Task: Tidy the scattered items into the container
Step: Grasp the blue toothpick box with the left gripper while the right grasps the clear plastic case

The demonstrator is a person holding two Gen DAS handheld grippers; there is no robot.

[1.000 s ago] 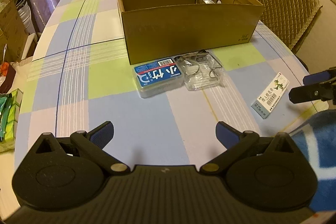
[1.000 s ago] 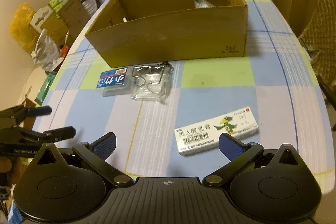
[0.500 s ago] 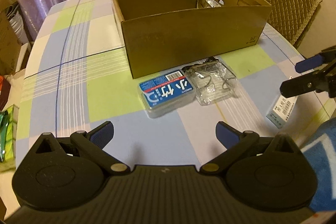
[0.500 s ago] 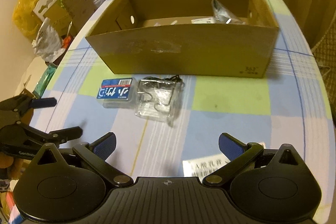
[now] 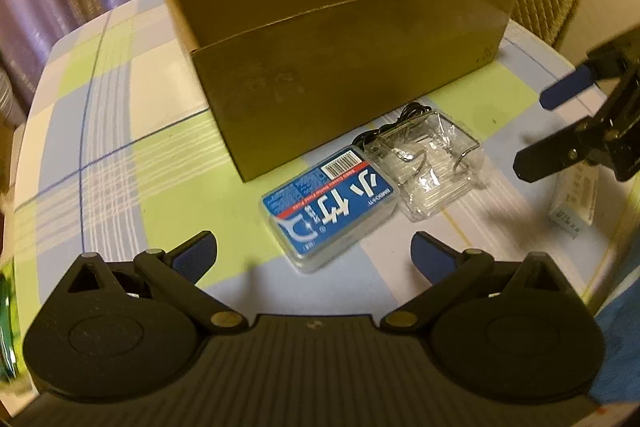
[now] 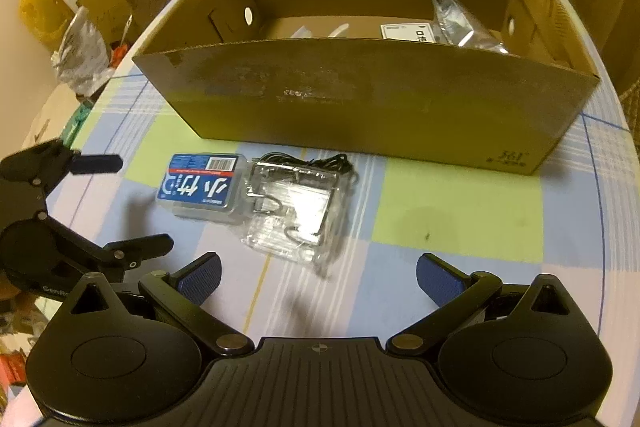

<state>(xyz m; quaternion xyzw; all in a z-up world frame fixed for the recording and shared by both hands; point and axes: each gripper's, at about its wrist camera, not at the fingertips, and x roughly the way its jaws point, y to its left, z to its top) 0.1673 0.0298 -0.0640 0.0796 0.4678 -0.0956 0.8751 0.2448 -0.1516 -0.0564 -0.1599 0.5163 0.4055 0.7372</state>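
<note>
Left gripper point(image 5: 314, 253): nearest you in the left wrist view; jaws spread wide and empty, blue pads either side of the near end of the blue-labelled case.
Right gripper point(image 6: 318, 277): nearest you in the right wrist view; jaws spread wide, holding nothing, above the tablecloth just short of the clear packet.
Blue-labelled plastic case point(image 5: 330, 209): lies flat on the checked tablecloth point(image 5: 120, 155), directly ahead of your left gripper, its far end close to the box wall.
Clear packet of wire hooks point(image 5: 430, 163): flat on the cloth, touching the case's right side; a dark thin cord or bands bunch at its far edge.
White medicine carton point(image 5: 574, 201): seen in the left view only, to the right, partly hidden under your right gripper; out of sight in the right view.
Cardboard box point(image 6: 372, 99): the container, open-topped, upright beyond the loose items; a silver foil pouch point(image 6: 460, 17) and a white labelled item already lie inside.
Step in hand: judged an approach to pick; three items lie outside the box, none gripped.
Next move, left: lower over the case and close across its short width, keeping clear of the packet.
Next move, right: the crinkly packet may slip, so pinch it squarely, then lift over the near wall.
</note>
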